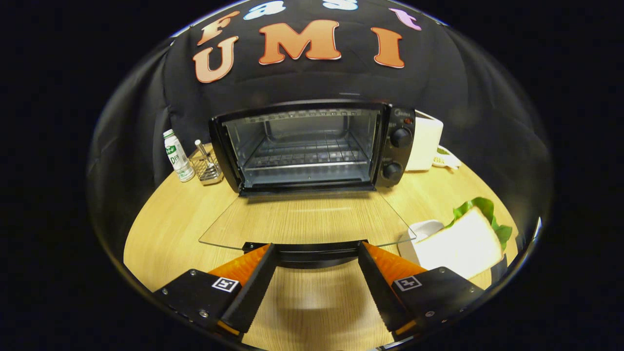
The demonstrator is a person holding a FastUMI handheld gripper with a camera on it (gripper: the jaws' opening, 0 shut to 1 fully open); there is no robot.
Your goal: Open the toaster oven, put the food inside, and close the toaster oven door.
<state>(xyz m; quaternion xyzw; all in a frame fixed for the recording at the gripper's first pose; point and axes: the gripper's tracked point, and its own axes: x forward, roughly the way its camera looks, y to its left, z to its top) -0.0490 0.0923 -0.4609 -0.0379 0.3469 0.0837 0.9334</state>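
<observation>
Two fingers of the gripper [314, 251] are spread wide, holding nothing, their tips at either end of the handle [314, 253] of the oven's glass door [302, 219], which lies folded down flat. The oven [312, 146] stands open beyond, its rack [307, 156] bare. The sandwich [460, 243] sits on a plate [419, 231] beside the right finger. A bottle [177, 156] and wire holder [207, 168] stand left of the oven.

Sandwich [460, 243] cut off at edge; fingers [253, 280] hide door handle [314, 253] ends.
</observation>
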